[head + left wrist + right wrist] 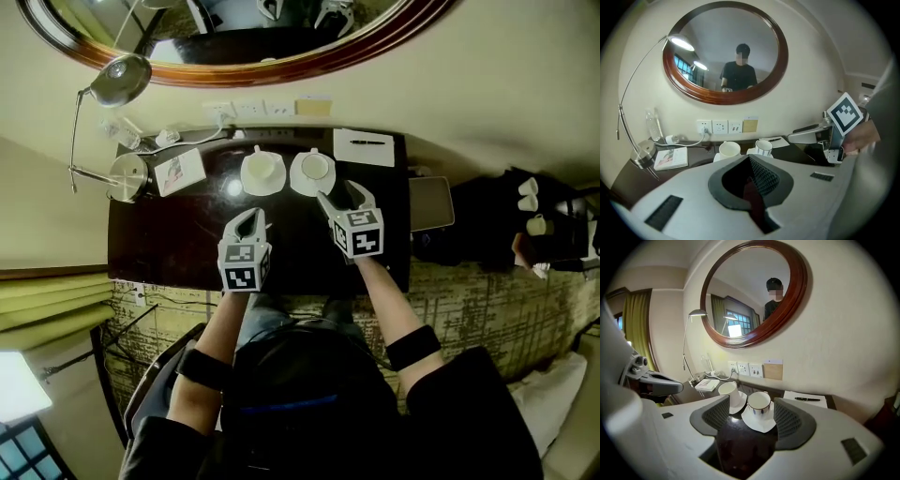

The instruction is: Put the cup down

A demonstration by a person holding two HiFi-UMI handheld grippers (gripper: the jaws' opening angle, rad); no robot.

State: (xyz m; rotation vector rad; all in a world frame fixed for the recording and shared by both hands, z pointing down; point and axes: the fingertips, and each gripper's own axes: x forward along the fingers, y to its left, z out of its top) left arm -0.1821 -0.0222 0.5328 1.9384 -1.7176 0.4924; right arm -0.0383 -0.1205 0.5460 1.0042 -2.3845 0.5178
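Desk inventory, as seen from beside it.

1. Cup (pixel 316 167), white with a dark band under the rim. It stands upright on its saucer (pixel 298 181), toward the back of the dark desk (pixel 169 246) and near the wall.
2. Right gripper (pixel 342 195). Its jaws stand apart with nothing gripped. The cup sits just beyond the fingertips on the wall side, clear of both pads. In the right gripper view it is framed in the gap between them, with bare desk showing in front of it.
3. Left gripper (pixel 248 216). Its jaws are closed together and empty. It is held over the desk's near half, to the left of the right gripper. The cup lies ahead of it and to its right, well apart.
4. Second cup (pixel 260 167), plain white. It is on its own saucer just to the left of the first, and the two saucers almost touch.
5. Notepad with pen (pixel 364 147), at the back right corner of the desk, to the right of the cup.
6. Booklet (pixel 180 172), at the back left of the desk.
7. Desk lamp (pixel 122 80), on a thin curved arm over the left end.
8. Wall sockets (pixel 248 109), on the wall behind the cups.
9. Oval wood-framed mirror (pixel 281 70), on the wall above the sockets.
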